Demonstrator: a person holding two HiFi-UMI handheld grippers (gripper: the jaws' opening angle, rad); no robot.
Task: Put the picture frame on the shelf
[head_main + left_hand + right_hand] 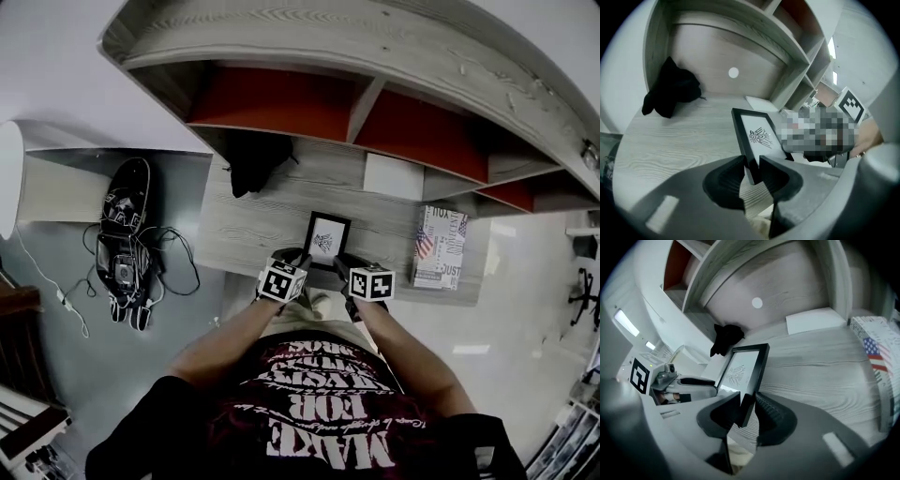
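A small black picture frame [326,239] with a white print stands upright over the front of the lowest grey wooden shelf board [253,225]. My left gripper [295,258] is shut on the frame's left edge [743,140], and my right gripper [342,264] is shut on its right edge [757,376]. In the left gripper view the frame [759,136] rises from between the jaws; in the right gripper view the frame [743,371] does the same. The frame's bottom edge is hidden behind the grippers.
A black cloth bundle [251,161] lies at the shelf's back left. A white flat sheet [394,175] lies at the back right, and a printed box with a flag [439,246] stands at the right. Red-backed compartments [281,103] are above. Black gear with cables [127,244] lies on the floor at left.
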